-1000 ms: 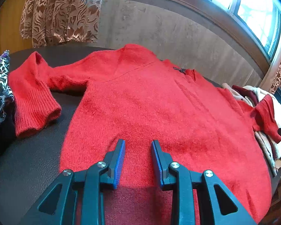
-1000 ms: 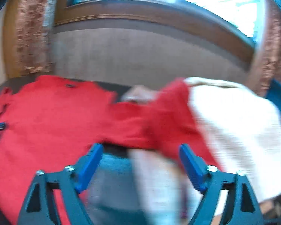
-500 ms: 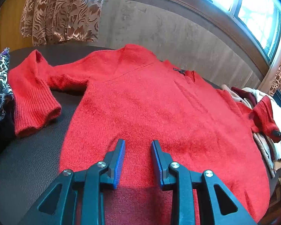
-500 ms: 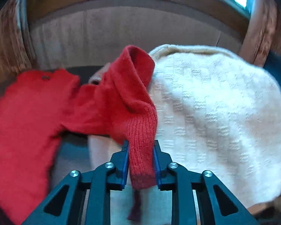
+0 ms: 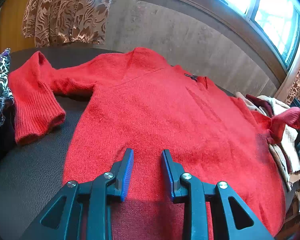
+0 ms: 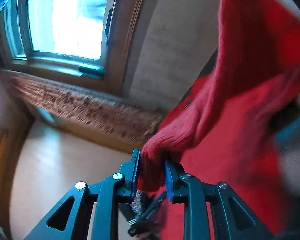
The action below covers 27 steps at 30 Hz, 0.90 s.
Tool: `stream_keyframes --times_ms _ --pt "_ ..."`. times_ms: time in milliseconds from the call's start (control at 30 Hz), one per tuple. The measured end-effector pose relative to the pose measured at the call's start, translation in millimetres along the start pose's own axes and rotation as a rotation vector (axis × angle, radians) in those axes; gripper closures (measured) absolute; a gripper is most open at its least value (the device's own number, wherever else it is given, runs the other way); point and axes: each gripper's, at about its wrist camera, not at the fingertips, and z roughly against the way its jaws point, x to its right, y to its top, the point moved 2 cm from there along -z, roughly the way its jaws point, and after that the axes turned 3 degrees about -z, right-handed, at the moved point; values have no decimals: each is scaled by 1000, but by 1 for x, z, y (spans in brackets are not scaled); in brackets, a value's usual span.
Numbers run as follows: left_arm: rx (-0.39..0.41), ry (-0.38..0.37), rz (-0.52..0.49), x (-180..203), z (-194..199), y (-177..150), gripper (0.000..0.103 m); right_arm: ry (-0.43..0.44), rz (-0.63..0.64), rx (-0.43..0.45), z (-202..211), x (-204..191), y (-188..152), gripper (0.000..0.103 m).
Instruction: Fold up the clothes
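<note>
A dark table [image 5: 30,172] stands below a window, its near left corner bare. A red sweater [image 5: 160,116] lies flat across it, hem at the near edge. The left gripper [image 5: 147,168] hovers over the hem, fingers apart and empty. The right gripper [image 6: 151,170] clamps the ribbed sleeve cuff [image 6: 160,150], its jaws easing open, beside piled clothes [image 5: 284,140] at the table's right edge.

neck label [image 5: 191,76]: small dark tag at the red sweater [image 5: 170,120] collar, its print too small to read
other text: none legible
</note>
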Motion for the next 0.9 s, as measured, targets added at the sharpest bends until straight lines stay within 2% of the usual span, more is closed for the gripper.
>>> stream_keyframes --times_ms 33,67,100,200,300,333,367,433,467,567,667,700,767,900 --pt "0 -5 4 -1 0 0 75 -45 31 -23 -10 2 -8 63" --pt "1 -12 10 -2 0 0 75 -96 65 -47 -20 4 -16 43" --pt "2 -18 16 -3 0 0 75 -146 98 -70 -30 6 -23 38" --pt "5 -31 31 -5 1 -1 75 -246 190 -119 -30 10 -37 37" --pt "-11 -25 43 -3 1 1 75 -366 263 -136 -28 25 -44 26" --pt "-24 -20 61 -3 1 3 75 -406 274 -145 -27 33 -48 26" --pt "-41 -21 87 -2 1 5 75 -410 293 -144 -25 36 -53 32" --pt "-76 -108 164 6 0 13 73 -398 422 -132 -30 38 -58 30" --pt "-89 -160 186 13 -2 17 73 -402 454 -130 -29 37 -60 26" --pt "-126 -278 154 52 -15 27 73 -411 510 -158 -39 28 -73 14" --pt "-216 -404 108 95 -39 31 68 -397 525 -170 -39 25 -77 9" --pt "-258 -423 87 108 -50 32 64 -387 523 -169 -37 25 -78 9" --pt "-312 -432 72 121 -67 33 63 -369 520 -166 -33 24 -78 8" --pt "-325 -447 59 137 -85 44 61 -349 524 -166 -29 22 -80 6"
